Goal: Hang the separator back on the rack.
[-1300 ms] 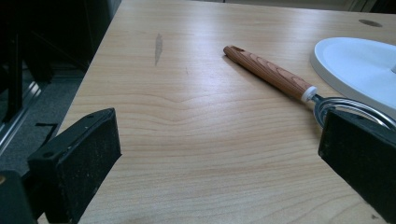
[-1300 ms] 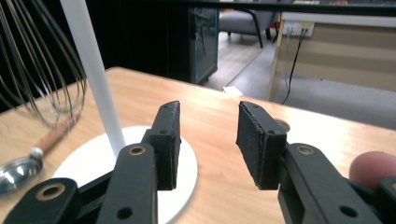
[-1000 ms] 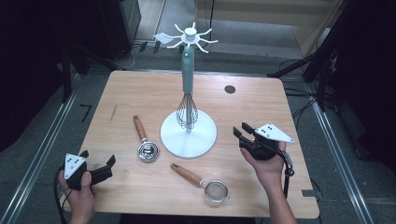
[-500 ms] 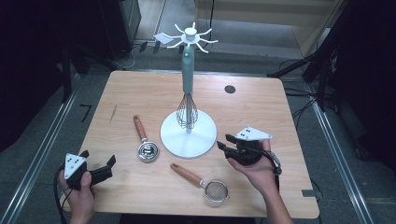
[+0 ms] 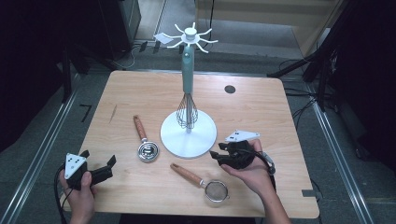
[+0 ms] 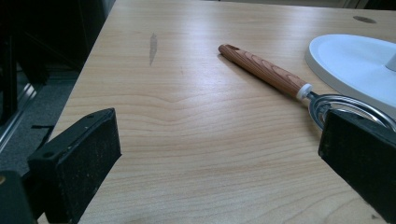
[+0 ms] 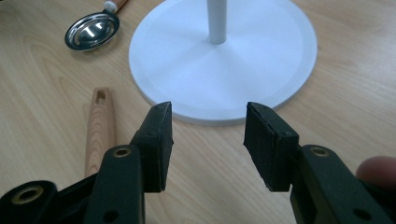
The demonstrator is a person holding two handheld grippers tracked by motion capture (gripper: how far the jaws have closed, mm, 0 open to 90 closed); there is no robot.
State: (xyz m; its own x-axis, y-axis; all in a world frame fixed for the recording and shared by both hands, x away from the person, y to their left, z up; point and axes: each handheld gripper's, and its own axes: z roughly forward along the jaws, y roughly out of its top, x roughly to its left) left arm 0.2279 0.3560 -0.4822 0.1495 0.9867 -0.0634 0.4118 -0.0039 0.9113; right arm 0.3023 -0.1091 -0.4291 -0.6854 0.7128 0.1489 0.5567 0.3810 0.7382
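high view alone shows whisk [image 5: 188,112] hanging; right gripper [image 7: 208,128] gapes empty.

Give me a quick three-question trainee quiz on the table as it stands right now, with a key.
1. True or false: the whisk hangs on the white utensil stand.
2. Which wooden-handled tool lies nearest the right gripper? A) small strainer B) round metal scoop C) whisk
3. Fill in: the jaws of the left gripper stand ____.

Key
1. True; it hangs against the pole, above the round base.
2. A; it lies just in front of that gripper.
3. Open, with bare table between them in the left gripper view.
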